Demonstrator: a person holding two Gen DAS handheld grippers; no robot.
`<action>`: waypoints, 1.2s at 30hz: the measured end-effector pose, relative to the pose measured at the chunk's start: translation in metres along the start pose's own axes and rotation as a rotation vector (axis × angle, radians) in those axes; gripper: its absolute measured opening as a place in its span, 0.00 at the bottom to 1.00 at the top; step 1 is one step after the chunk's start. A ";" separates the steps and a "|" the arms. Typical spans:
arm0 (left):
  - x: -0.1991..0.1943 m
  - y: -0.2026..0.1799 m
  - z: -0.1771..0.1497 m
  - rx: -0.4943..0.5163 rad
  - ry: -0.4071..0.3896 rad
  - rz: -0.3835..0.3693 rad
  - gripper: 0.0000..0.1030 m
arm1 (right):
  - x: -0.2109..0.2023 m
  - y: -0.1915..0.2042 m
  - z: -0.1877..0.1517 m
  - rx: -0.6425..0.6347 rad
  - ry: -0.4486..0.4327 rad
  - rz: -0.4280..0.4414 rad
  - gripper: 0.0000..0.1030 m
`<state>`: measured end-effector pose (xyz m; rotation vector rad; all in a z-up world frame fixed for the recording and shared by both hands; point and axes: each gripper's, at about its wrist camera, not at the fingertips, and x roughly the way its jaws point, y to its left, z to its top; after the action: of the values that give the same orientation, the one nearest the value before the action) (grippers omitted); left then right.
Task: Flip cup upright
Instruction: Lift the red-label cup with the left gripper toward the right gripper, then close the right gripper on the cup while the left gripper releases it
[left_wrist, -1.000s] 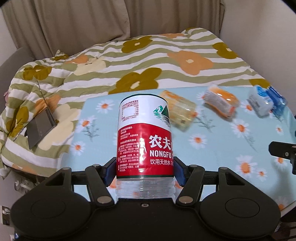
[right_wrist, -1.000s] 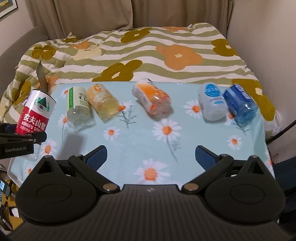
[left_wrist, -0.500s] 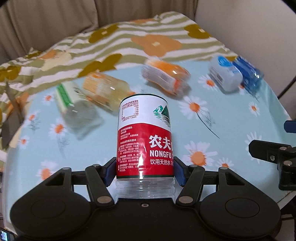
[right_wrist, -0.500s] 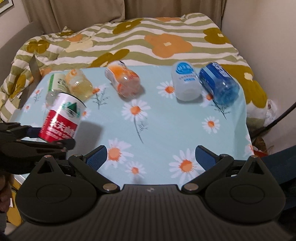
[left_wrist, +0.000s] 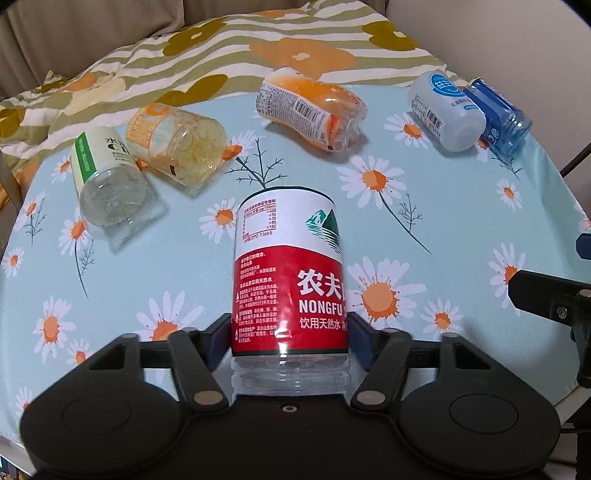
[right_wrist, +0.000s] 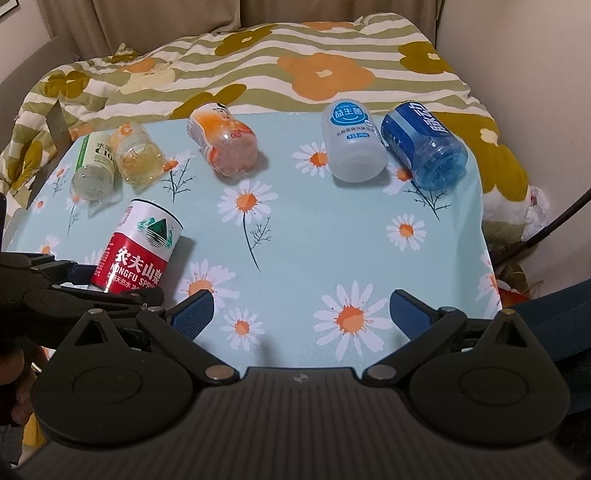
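The left gripper (left_wrist: 290, 341) clamps the red-and-white labelled clear plastic cup (left_wrist: 290, 280) low, seemingly for upright placement ahead, while the right gripper (right_wrist: 301, 314) waits wide open, empty.

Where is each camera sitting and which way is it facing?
Left wrist: on the left tool, looking forward over the daisy cloth; its fingers clamp the red cup.
Right wrist: on the right tool, open, facing the bed; the left tool shows at left.
Shared: red cup, five lying cups.
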<state>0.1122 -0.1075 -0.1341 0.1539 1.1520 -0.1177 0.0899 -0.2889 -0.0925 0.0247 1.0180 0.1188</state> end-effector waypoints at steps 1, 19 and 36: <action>-0.001 0.000 0.000 0.001 -0.004 0.003 0.85 | 0.000 0.000 0.000 -0.002 -0.001 0.001 1.00; -0.080 0.034 -0.009 -0.086 -0.119 0.022 1.00 | -0.014 0.018 0.045 0.040 0.086 0.119 1.00; -0.086 0.151 -0.050 -0.214 -0.084 0.027 1.00 | 0.098 0.086 0.092 0.259 0.381 0.242 0.94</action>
<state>0.0586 0.0515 -0.0663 -0.0249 1.0706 0.0237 0.2114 -0.1889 -0.1207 0.3744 1.4043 0.2171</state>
